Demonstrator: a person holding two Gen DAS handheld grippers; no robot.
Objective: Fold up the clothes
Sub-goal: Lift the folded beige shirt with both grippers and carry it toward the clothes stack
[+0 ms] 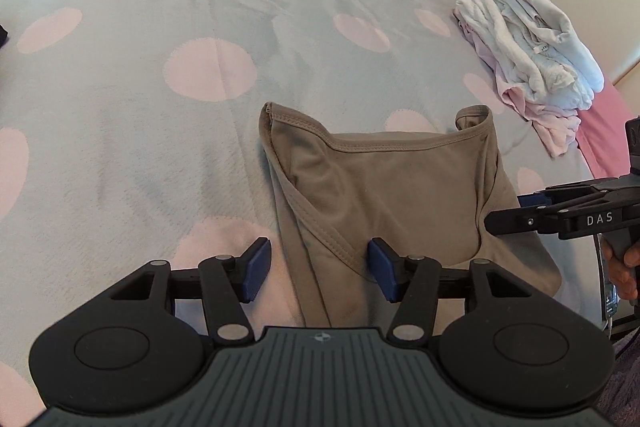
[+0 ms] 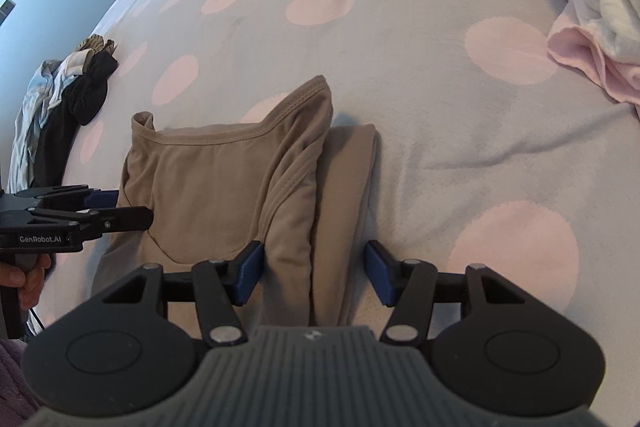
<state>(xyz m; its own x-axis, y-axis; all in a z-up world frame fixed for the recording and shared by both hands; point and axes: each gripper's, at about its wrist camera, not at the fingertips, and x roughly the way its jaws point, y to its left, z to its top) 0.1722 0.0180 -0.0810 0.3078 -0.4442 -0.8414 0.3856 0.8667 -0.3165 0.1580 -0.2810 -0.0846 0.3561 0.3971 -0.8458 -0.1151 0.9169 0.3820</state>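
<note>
Two hand-held grippers over a tan garment (image 1: 384, 187) lying on the polka-dot bed (image 1: 160, 107), left hand-held gripper (image 1: 320, 269) and right hand-held gripper (image 2: 314, 273) each half open, astride the garment's near edge, pads not pressing, white and pink clothes pile (image 1: 532, 59) beyond the garment

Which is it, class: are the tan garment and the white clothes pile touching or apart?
Apart. The left wrist view shows bare spotted bedspread between the tan garment and the white clothes pile.
</note>
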